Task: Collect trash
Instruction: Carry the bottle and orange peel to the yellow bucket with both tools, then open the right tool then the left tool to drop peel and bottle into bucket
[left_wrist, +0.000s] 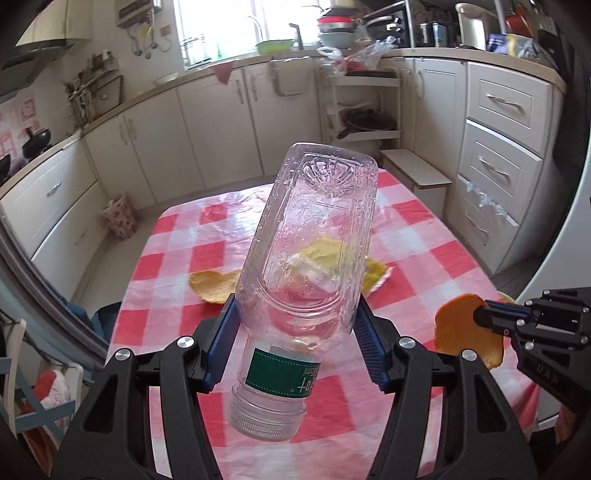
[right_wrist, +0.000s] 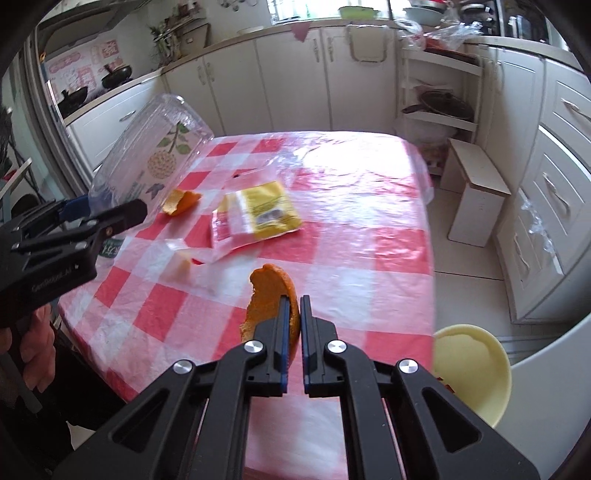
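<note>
Right wrist view, yellow packet, orange peel scrap, checked tablecloth

bottle green label, print upside down and cut off, unreadable

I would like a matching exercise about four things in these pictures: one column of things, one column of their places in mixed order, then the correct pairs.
Things:
1. clear plastic bottle
2. large orange peel piece
3. yellow plastic packet
4. pale yellow bowl

Places:
A. lying on the checked tablecloth
B. between the right gripper pads
C. beside the table, lower down
D. between the left gripper pads

Pairs: 1-D, 2-B, 3-A, 4-C
</note>
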